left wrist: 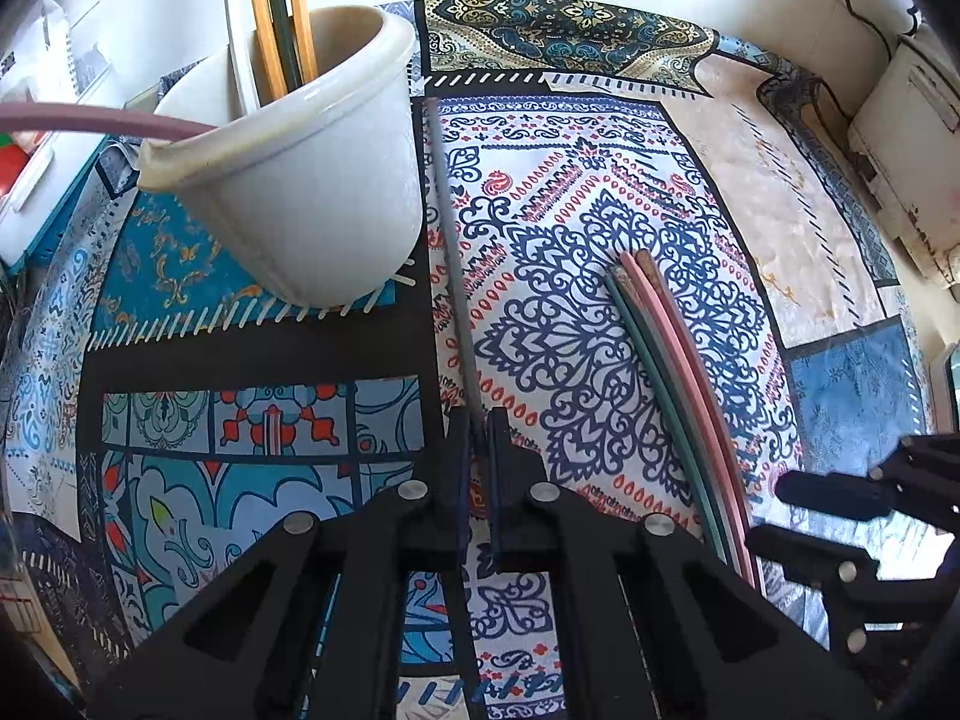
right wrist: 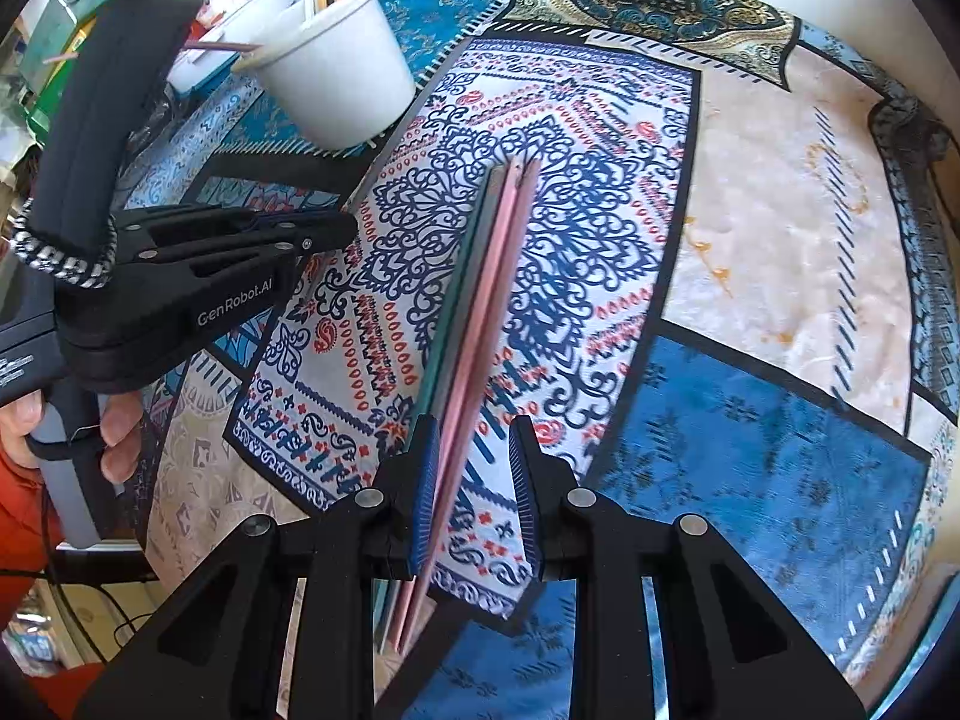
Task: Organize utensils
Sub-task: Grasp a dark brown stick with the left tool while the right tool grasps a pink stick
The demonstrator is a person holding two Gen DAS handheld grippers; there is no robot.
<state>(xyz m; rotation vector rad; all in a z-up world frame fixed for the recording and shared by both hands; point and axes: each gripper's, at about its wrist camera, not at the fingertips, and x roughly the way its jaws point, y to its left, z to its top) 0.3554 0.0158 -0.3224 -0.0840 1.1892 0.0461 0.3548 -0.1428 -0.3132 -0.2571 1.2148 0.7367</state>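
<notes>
Left wrist view: left hand-held gripper (left wrist: 480,426) has its jaws clamped together on a thin grey chopstick (left wrist: 447,240). That stick runs from the fingertips toward 12 o'clock across the patterned cloth (left wrist: 570,324) covering the counter, its far end near the base of a white plastic cup (left wrist: 300,180). The cup stands at 11 o'clock, tilted in the fisheye, with wooden and dark sticks upright inside; a pink stick (left wrist: 102,123) rests across its rim and projects toward 9 o'clock. A bundle of loose chopsticks (left wrist: 678,396), green, pink and brown, lies flat at 2 o'clock, well apart from the grey one.

Right wrist view: right hand-held gripper (right wrist: 471,468) has its jaws apart. The same bundle lies between them, close against the pad at 9 o'clock and clear of the pad at 3 o'clock; whether that pad touches it cannot be told. The bundle extends toward 12 o'clock. At 9 o'clock the other gripper body shows, held by a hand (right wrist: 114,426) with an orange sleeve (right wrist: 24,516); the cup sits at 11 o'clock.
</notes>
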